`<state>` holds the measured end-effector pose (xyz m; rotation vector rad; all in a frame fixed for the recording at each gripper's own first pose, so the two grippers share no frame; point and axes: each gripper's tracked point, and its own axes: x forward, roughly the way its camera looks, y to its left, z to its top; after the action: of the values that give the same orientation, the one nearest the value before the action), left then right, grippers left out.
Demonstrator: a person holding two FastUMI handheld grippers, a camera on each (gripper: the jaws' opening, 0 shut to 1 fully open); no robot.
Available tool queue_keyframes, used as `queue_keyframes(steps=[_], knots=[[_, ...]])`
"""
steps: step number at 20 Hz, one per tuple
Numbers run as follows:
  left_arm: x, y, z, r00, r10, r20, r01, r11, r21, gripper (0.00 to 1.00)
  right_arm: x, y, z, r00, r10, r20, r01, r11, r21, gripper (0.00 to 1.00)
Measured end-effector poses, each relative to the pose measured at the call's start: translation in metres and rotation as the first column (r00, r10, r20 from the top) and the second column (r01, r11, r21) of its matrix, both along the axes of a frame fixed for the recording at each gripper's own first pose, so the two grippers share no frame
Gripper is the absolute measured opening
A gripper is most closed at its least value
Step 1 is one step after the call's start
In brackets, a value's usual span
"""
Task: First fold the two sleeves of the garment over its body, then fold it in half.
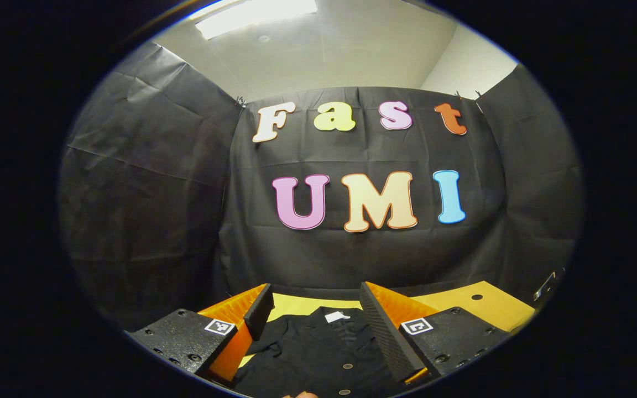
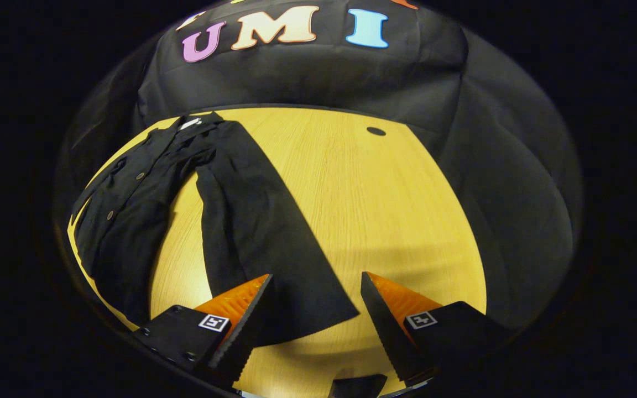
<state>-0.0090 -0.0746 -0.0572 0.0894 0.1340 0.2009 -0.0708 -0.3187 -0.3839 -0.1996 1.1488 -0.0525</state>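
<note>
The bench [image 2: 363, 188] carries the shirt [image 2: 130, 204] flat, buttons up, collar toward the far wall. Its sleeve [image 2: 263, 232] lies spread outward, cuff nearest the right hand-held gripper [image 2: 314, 315], whose jaws stand wide and empty just above that cuff. The left hand-held gripper [image 1: 314, 326], also wide and empty, hangs over the shirt's chest. To fold well, I'd pinch the cuff near its edge, lift it only slightly, and lay the sleeve straight across the body without dragging the shirt.
</note>
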Motion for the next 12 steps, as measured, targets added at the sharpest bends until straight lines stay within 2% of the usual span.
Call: queue_keyframes(steps=[5, 6, 7, 8, 9, 12], knots=[[-0.002, 0.004, 0.0, 1.0, 0.01, 0.001, -0.01, 1.0, 0.004, 0.92, -0.01, 0.004, -0.014, 0.997, 0.009, -0.075, -0.007, 0.999, 0.035, 1.0], [-0.002, 0.004, 0.001, 1.0, 0.01, 0.003, -0.01, 1.0, 0.005, 0.93, -0.01, 0.006, -0.015, 0.996, 0.003, -0.086, 0.002, 0.998, 0.056, 0.95], [-0.003, 0.005, 0.001, 1.0, 0.012, 0.003, -0.012, 1.0, 0.006, 0.93, -0.009, 0.008, -0.016, 0.995, -0.004, -0.096, 0.012, 0.997, 0.08, 0.95], [-0.003, 0.007, 0.002, 1.0, 0.014, 0.004, -0.014, 1.0, 0.007, 0.93, -0.01, 0.007, -0.014, 0.996, -0.001, -0.093, 0.01, 0.996, 0.088, 0.85], [-0.005, 0.008, 0.002, 1.0, 0.016, 0.005, -0.016, 1.0, 0.009, 0.93, -0.011, 0.011, -0.015, 0.995, 0.018, -0.095, -0.009, 0.995, 0.095, 0.83], [-0.007, 0.014, 0.004, 1.0, 0.022, 0.004, -0.022, 1.0, 0.022, 0.92, -0.006, 0.024, -0.02, 0.995, 0.062, -0.078, -0.054, 0.993, 0.102, 0.36]])
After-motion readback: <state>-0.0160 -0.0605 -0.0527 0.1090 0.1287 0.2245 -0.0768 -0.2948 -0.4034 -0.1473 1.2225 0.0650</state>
